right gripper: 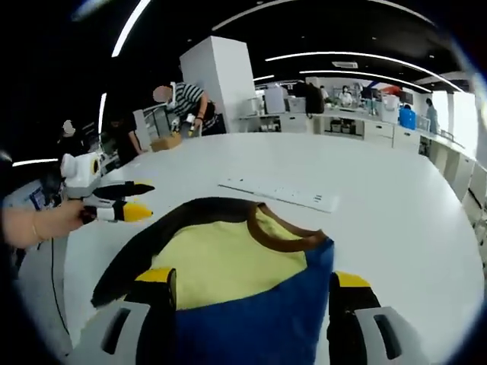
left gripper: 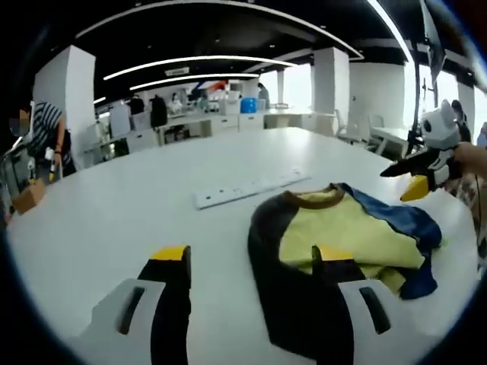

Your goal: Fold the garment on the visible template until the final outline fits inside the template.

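- Garment (left gripper: 342,243): soft knit top with a yellow body, brown ribbed collar, black sleeve and blue sleeve. It lies crumpled and partly folded on the table (left gripper: 114,213), near the edge closest to the person, with the blue side bunched up.
- Table: large, white, smooth and matte, with a rounded outline.
- Left gripper (left gripper: 251,262): black jaws with yellow tips, spread wide and holding nothing. The right-hand jaw sits over the black sleeve; can't tell whether it touches. In the right gripper view it (right gripper: 129,201) is held in a hand (right gripper: 34,224) off the table edge, apart from the garment.
- Right gripper (right gripper: 251,285): jaws spread, straddling the blue and yellow cloth and not closed on it. Contact with the fabric is unclear. In the left gripper view it (left gripper: 415,175) hovers just past the blue sleeve.
- Template: no outline can be made out on the table.
- Power strip (left gripper: 251,188): long, white and flat, lying just beyond the collar, toward the table's middle.
- The garment's lower hem is cut off behind the jaws in both views.
- Background: a person in a striped shirt (right gripper: 186,99), a white pillar (right gripper: 224,76), desks with clutter, a blue bin (left gripper: 249,105), and ceiling strip lights.
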